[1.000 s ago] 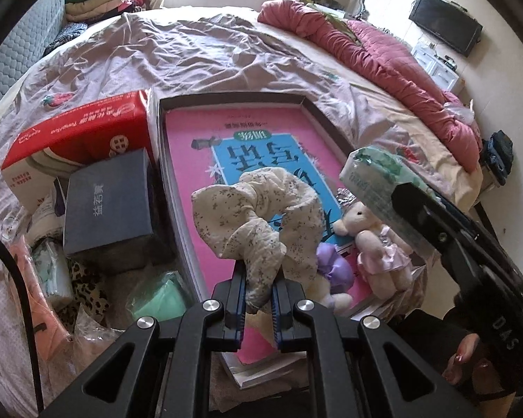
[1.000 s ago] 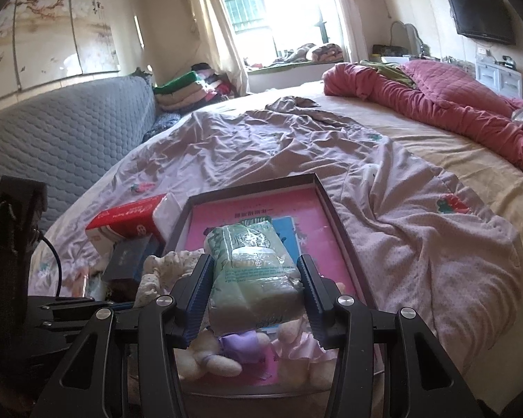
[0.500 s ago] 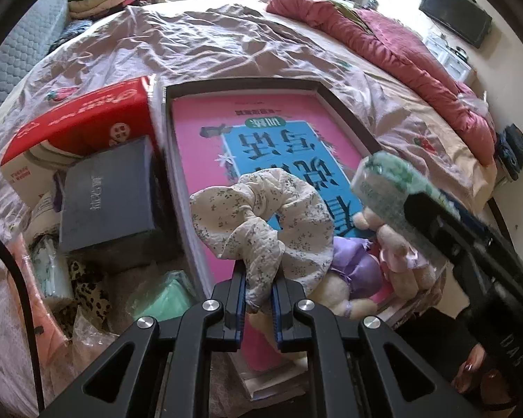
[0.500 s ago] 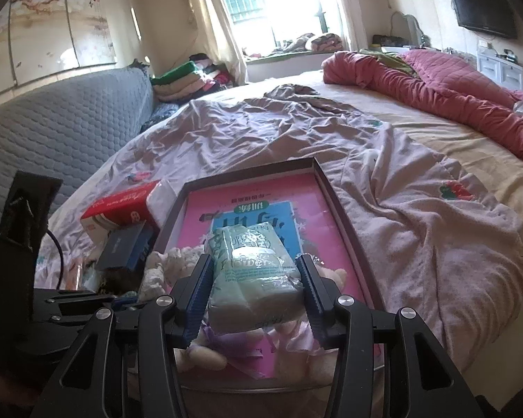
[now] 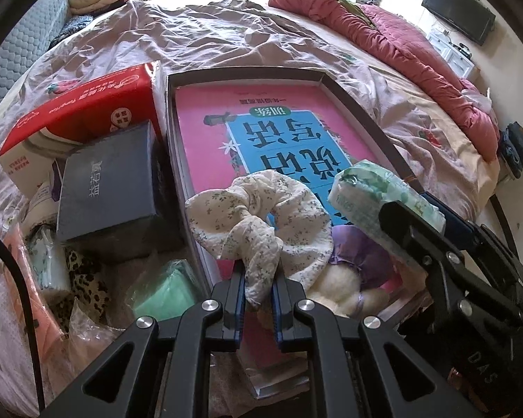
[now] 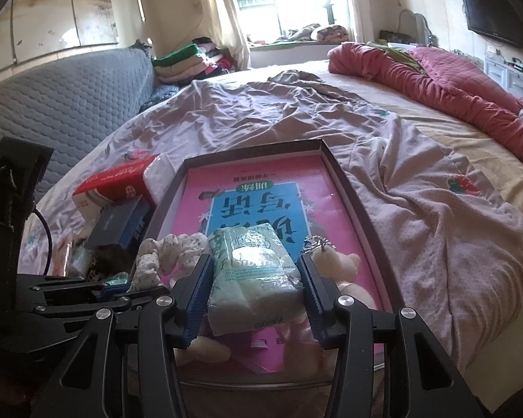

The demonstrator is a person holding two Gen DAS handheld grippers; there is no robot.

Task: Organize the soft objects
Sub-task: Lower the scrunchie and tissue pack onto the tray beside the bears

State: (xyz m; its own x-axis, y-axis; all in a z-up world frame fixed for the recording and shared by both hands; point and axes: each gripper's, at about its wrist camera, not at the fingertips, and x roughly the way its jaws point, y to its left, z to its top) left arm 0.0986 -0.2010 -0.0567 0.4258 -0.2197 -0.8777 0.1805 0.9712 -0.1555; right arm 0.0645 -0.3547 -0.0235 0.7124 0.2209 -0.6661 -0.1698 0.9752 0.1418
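Observation:
My left gripper (image 5: 258,287) is shut on a cream floral scrunchie (image 5: 261,216), which hangs over the near end of a dark-rimmed tray (image 5: 362,122) lined with a pink and blue book. To its right my right gripper (image 6: 254,287) is shut on a pale green tissue pack (image 6: 252,275), also seen in the left wrist view as the tissue pack (image 5: 376,195). Under both, in the tray's near end, lie small plush toys: a purple and cream one (image 5: 348,268) and a pink bear (image 6: 338,264). The scrunchie (image 6: 171,250) shows left of the pack.
Left of the tray sit a red tissue box (image 5: 83,111), a dark blue box (image 5: 108,188), a green packet (image 5: 164,292) and bagged soft items (image 5: 48,264). A rumpled mauve sheet (image 6: 296,111) covers the bed; a red quilt (image 6: 453,83) lies far right.
Both grippers have sunk a little toward the tray's near end, still holding the scrunchie and the tissue pack. The pack now hangs lower, over the plush toys.

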